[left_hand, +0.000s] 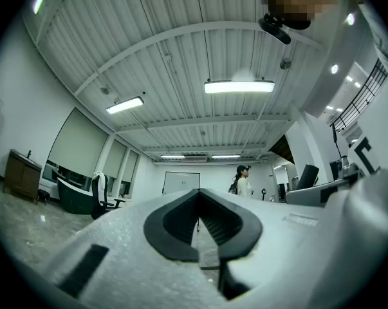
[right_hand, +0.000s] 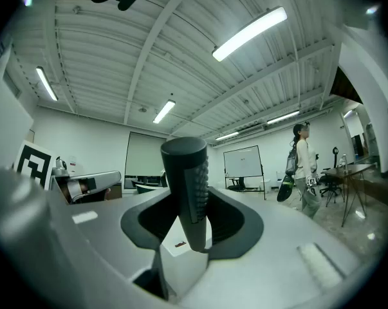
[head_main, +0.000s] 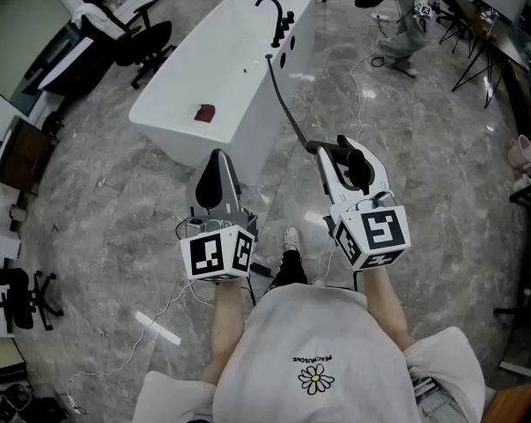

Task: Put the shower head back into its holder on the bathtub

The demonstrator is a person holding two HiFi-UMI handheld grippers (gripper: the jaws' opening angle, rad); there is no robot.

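Pinched in the right gripper [head_main: 342, 152], jaws wide around its dark body: the shower head [right_hand: 186, 179], standing crosswise to the jaws, long axis upright in the right gripper view. Trailing from it, a black hose [head_main: 287, 104] running to the bathtub [head_main: 252, 139], ahead and slightly left, well apart. Probable home among the black fittings [head_main: 284, 33] on the tub's right rim beside the curved faucet [head_main: 267, 5]; holder itself too small to single out. Left gripper [head_main: 217, 173] pressed together, empty, alongside the right. Calls for a carry forward by the right, following the hose line toward that rim.
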